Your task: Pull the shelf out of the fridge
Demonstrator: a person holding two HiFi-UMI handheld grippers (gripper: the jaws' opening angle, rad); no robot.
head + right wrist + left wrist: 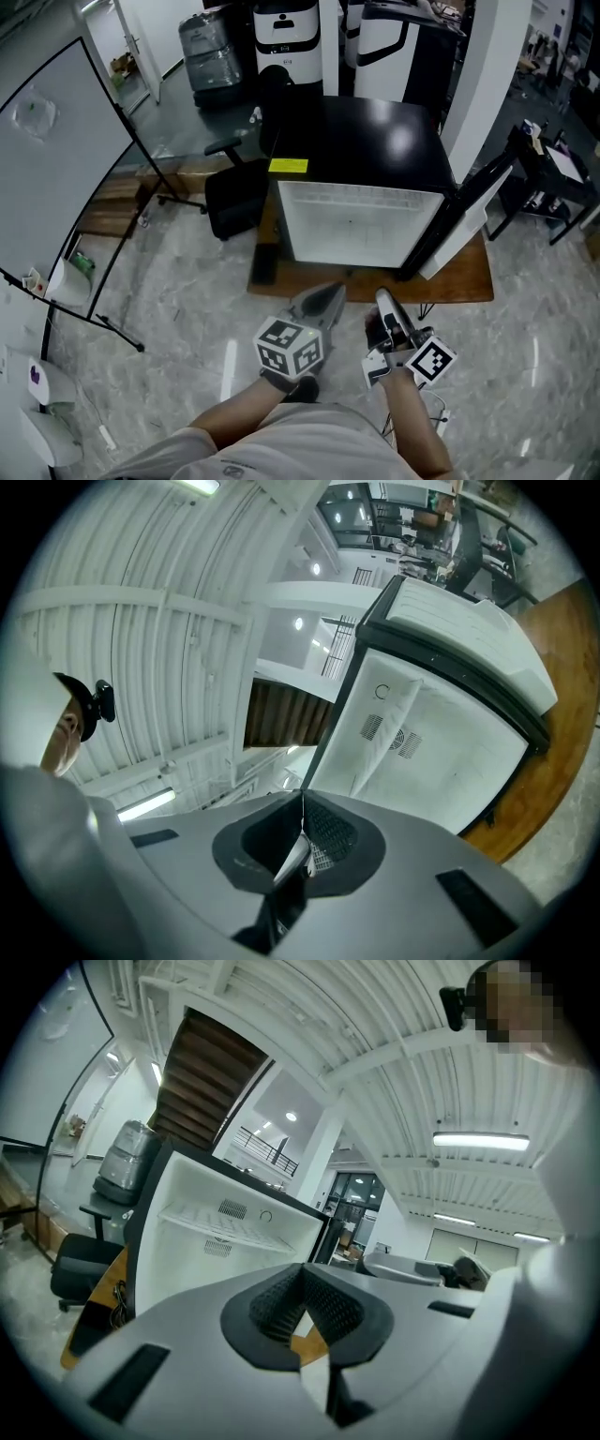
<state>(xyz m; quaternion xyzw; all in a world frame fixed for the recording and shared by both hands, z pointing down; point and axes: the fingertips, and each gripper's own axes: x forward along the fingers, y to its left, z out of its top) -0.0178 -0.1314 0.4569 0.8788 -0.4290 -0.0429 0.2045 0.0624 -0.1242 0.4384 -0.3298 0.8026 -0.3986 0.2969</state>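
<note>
White fridge w/ 1 shelf; L hand-held gripper, R hand-held gripper closed, empty.

The fridge has a glossy black top that mirrors the lamps and a smooth white plastic lining; its shelf looks like pale ribbed plastic. It stands on a smooth brown wooden board over a polished, veined stone floor. The left hand-held gripper and right hand-held gripper have matt grey plastic shells with black, grid-textured pads
</note>
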